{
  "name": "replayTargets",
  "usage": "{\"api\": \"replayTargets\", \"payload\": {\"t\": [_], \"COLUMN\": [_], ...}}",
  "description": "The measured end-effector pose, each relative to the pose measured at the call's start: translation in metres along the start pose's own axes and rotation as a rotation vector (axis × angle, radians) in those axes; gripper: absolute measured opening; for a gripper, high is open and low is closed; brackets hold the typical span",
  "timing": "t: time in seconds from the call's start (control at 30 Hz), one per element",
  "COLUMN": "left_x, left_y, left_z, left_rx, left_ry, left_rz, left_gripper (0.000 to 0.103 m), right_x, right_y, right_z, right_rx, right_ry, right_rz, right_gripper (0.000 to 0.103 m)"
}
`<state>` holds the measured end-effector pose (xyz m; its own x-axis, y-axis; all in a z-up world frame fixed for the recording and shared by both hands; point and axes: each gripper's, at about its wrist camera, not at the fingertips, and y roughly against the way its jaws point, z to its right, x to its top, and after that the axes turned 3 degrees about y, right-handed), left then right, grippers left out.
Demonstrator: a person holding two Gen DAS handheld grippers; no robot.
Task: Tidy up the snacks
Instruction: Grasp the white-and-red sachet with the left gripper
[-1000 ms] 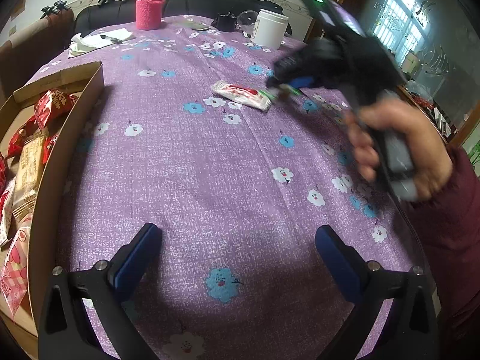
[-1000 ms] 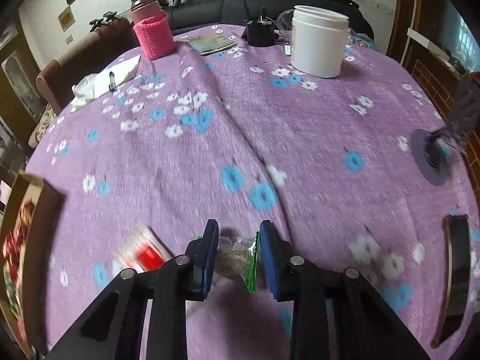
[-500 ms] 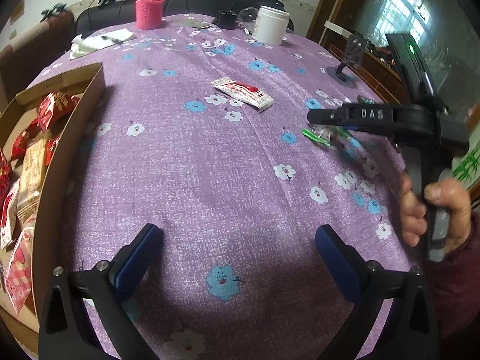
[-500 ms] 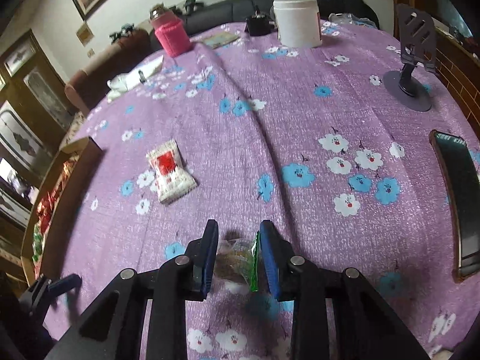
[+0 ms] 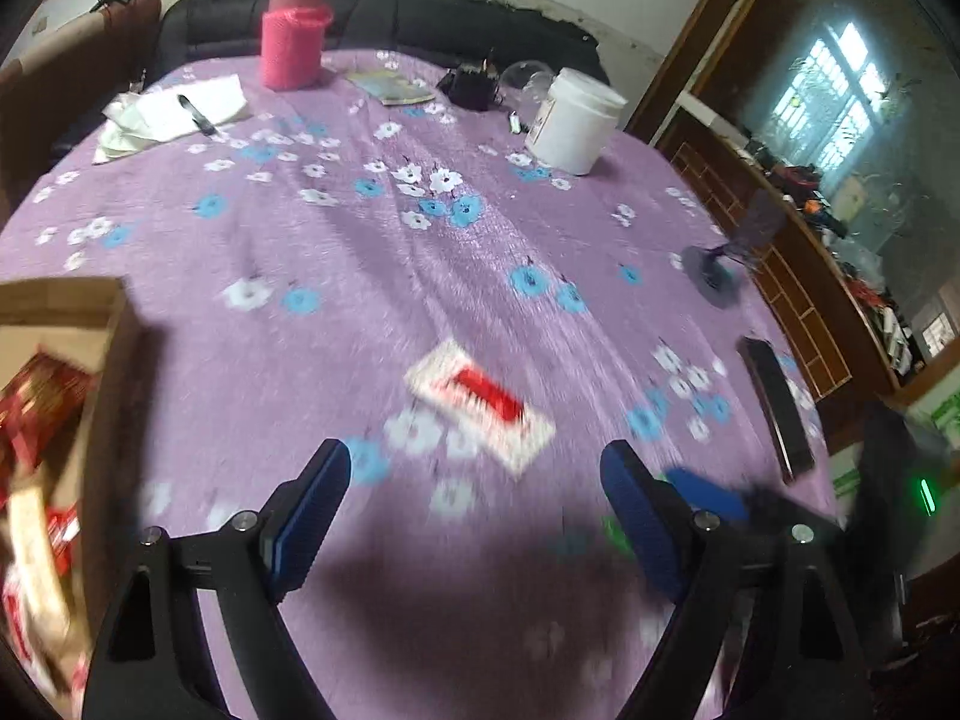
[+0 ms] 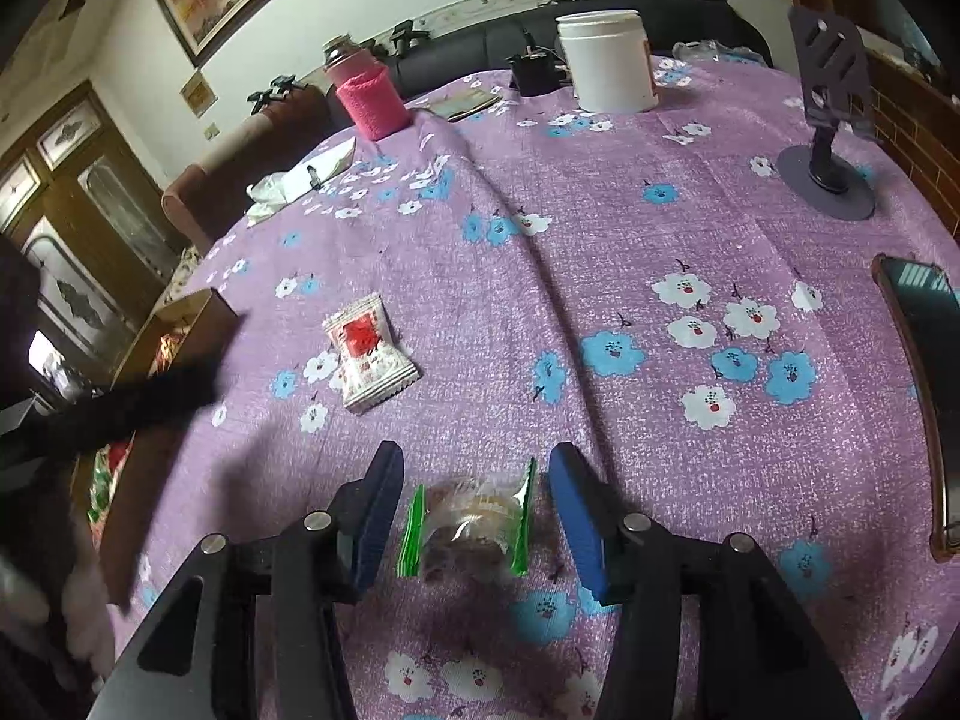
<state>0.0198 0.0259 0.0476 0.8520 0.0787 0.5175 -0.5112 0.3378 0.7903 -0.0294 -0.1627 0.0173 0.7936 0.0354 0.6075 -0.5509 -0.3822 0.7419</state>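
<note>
My right gripper (image 6: 474,510) is open, with a clear snack packet with green ends (image 6: 465,525) lying on the purple tablecloth between its fingers. A white and red snack packet (image 6: 367,349) lies further out to the left; in the left wrist view it (image 5: 480,405) lies just ahead of my open, empty left gripper (image 5: 474,510). The cardboard box (image 5: 102,360) holding several red snack packets (image 5: 36,396) stands at the left; it also shows in the right wrist view (image 6: 180,324). The right gripper's blue fingers (image 5: 708,495) show blurred at the lower right of the left view.
A pink-sleeved flask (image 5: 291,30), white tub (image 5: 573,120), paper with a pen (image 5: 180,111) and a small black item (image 5: 471,84) stand at the far side. A phone stand (image 6: 831,120) and a dark phone (image 6: 924,372) are on the right. A dark sofa lies behind the table.
My right gripper has opened and the green-ended packet now lies on the cloth between its fingers. My left gripper has moved forward toward the white and red packet.
</note>
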Motion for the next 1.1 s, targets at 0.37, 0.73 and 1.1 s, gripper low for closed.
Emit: {"api": "replayTargets", "payload": {"t": [0.37,0.73,1.1], "left_x": [0.000,-0.003,-0.010], "left_y": [-0.054,-0.035,-0.049], "left_z": [0.035,0.028,0.034], "left_rx": [0.131,0.071,0.117], "left_ry": [-0.224,-0.263,-0.326], "left_rz": [-0.067,-0.033,-0.041], "left_gripper": [0.033,0.049,0.032], "right_x": [0.002,-0.004,-0.016], "right_y": [0.014,0.040,0.013], "right_z": [0.018,0.032,-0.006], "right_rx": [0.036,0.238,0.002], "right_ry": [-0.069,-0.232,-0.080], "right_rz": [0.035,0.049,-0.082], "right_gripper": [0.055,0.058,0.058]}}
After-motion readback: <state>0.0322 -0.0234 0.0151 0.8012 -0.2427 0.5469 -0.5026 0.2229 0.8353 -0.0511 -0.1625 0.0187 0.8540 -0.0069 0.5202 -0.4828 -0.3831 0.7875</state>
